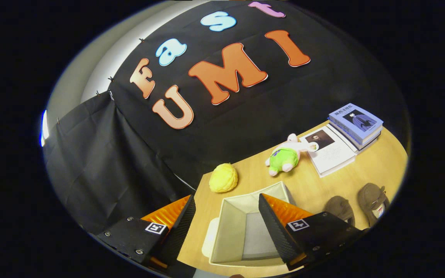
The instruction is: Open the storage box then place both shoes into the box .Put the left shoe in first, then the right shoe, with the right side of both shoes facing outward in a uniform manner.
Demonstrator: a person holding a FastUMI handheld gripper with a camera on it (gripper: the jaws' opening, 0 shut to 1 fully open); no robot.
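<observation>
Storage box (pixel 245 227) pale fabric, lid off (empty inside), tongs (pixel 226 204) spread wide above, brown shoes (pixel 355 208) nearby

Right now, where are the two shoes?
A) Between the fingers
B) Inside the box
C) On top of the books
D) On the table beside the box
D: both shoes lie on the table beside the open box, which holds nothing; the fingers stand apart over the box, gripping nothing.
</observation>
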